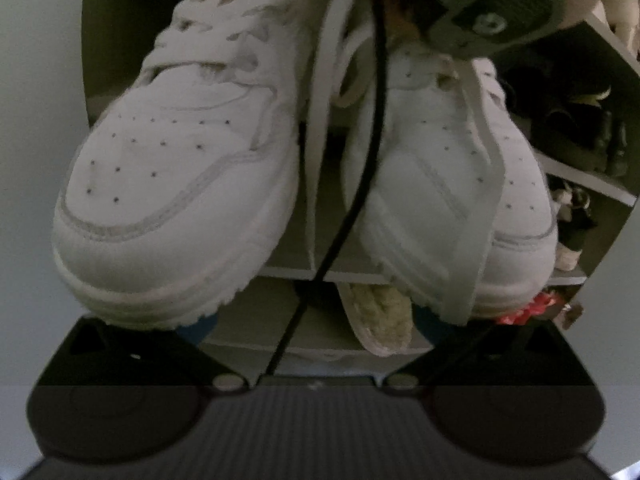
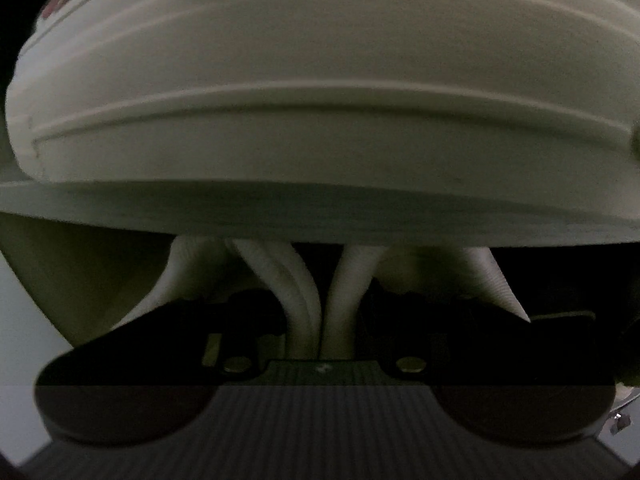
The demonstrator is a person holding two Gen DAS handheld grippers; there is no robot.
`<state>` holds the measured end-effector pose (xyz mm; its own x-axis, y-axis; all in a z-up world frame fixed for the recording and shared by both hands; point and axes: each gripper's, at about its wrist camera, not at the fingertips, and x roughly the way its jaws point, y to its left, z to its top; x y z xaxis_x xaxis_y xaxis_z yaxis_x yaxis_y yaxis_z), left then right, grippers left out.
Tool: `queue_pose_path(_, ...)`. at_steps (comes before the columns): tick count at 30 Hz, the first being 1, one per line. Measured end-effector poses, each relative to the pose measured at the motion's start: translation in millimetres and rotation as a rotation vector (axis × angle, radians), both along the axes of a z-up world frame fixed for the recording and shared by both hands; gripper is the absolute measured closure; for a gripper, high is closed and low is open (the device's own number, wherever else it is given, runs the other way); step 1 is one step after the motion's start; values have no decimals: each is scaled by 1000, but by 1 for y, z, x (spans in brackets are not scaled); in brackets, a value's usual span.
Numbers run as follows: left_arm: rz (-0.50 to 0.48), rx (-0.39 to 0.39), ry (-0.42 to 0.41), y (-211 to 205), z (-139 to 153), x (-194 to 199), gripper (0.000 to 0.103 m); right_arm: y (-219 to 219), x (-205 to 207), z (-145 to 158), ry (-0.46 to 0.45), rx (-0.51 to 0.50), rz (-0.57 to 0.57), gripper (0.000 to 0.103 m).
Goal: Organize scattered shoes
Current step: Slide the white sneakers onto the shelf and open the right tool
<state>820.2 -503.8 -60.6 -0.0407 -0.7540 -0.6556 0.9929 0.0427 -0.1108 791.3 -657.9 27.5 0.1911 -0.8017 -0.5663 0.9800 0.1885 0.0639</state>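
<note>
Two white sneakers fill the left wrist view with their toes towards me: the left sneaker [image 1: 176,184] and the right sneaker [image 1: 448,200]. They rest on a shelf of the white shoe rack [image 1: 288,271]. My left gripper [image 1: 312,326] stands open just below their toes, its blue pads [image 1: 196,328] wide apart with nothing gripped. A grey finger [image 1: 496,20] of the right gripper is over the right sneaker's laces. In the right wrist view my right gripper [image 2: 320,304] is shut on white laces [image 2: 304,288], under a shelf board [image 2: 320,216] that bears a cream shoe [image 2: 320,80].
A black cable [image 1: 372,120] hangs down between the two sneakers. A beige woven sole [image 1: 380,316] lies on the shelf below. Dark shoes [image 1: 560,120] and a black-and-white shoe [image 1: 572,232] fill compartments on the right, with something red [image 1: 532,308] beneath.
</note>
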Motion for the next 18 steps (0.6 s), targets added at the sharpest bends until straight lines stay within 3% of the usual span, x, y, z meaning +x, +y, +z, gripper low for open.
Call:
queue_pose_path(3, 2, -4, 6, 3, 5, 2, 1, 2, 0, 3, -6, -9, 5, 57)
queue_pose_path(5, 5, -38, 1, 8, 11, 3, 1, 5, -4, 8, -25, -28, 13, 46)
queue_pose_path(7, 4, -63, -7, 13, 17, 4, 1, 14, -3, 12, -38, -66, 54, 28)
queue_pose_path(8, 4, -73, -5, 14, 19, 5, 1, 18, -3, 15, -44, -85, 75, 25)
queue_pose_path(12, 7, -69, 22, 17, 21, 14, 2, 42, -9, 21, -48, -135, 88, 23)
queue_pose_path(18, 8, -137, -20, 29, 33, 21, 5, 99, -54, 15, -181, -278, 103, 23)
